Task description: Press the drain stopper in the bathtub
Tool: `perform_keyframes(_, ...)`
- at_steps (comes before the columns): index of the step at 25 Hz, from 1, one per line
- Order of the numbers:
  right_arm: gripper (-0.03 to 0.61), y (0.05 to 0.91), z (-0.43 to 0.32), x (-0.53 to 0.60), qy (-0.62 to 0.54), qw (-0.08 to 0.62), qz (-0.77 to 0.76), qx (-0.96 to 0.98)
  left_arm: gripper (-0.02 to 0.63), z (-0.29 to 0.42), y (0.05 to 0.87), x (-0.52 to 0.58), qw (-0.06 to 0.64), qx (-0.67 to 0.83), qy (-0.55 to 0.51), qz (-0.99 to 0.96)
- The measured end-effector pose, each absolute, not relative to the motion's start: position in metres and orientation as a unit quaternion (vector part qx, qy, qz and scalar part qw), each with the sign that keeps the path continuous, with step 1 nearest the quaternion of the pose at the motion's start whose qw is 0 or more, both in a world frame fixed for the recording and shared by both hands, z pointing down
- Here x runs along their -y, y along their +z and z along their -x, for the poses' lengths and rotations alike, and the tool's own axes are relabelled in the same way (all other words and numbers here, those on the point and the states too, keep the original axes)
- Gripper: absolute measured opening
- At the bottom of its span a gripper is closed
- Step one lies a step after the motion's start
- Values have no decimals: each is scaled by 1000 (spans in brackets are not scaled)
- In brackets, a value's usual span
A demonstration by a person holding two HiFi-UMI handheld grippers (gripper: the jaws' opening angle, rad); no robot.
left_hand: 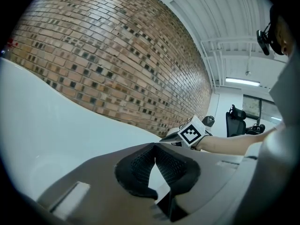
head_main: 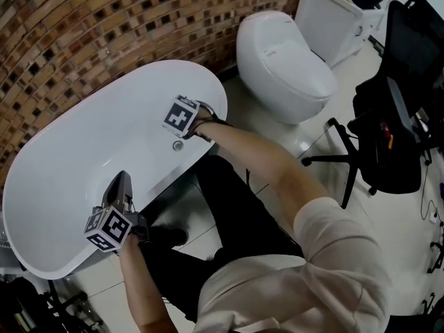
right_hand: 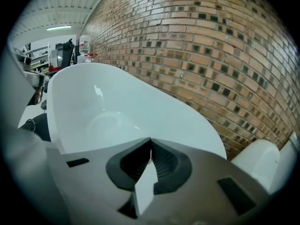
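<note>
The white oval bathtub (head_main: 76,151) runs from lower left to upper middle in the head view. A small round chrome fitting (head_main: 178,145) sits on its near inner wall, just below my right gripper's marker cube (head_main: 182,115); that gripper's jaw tips are hidden under the cube there. In the right gripper view my right gripper (right_hand: 151,142) is shut and empty, held over the tub's rim and looking along the basin (right_hand: 103,111). My left gripper (head_main: 123,177) is over the tub's near rim at the other end, shut (left_hand: 153,145) with nothing held. It faces the right gripper's cube (left_hand: 191,133).
A brick wall (head_main: 83,26) stands behind the tub. A white toilet (head_main: 284,61) is to the tub's right, and a black office chair (head_main: 395,130) beyond it. The person's legs in dark trousers (head_main: 236,207) are close against the tub's near side.
</note>
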State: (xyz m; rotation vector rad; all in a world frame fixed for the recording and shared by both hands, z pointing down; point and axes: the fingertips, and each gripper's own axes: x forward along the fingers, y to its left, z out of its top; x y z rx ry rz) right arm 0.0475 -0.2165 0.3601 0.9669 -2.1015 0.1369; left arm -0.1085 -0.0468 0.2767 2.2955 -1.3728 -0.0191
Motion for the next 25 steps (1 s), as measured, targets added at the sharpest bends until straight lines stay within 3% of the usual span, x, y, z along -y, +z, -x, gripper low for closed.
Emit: perform_keyframes(25, 17, 272, -29, 145, -22, 330, -362, 871, 9, 89, 238, -6, 193, 500, -33, -843)
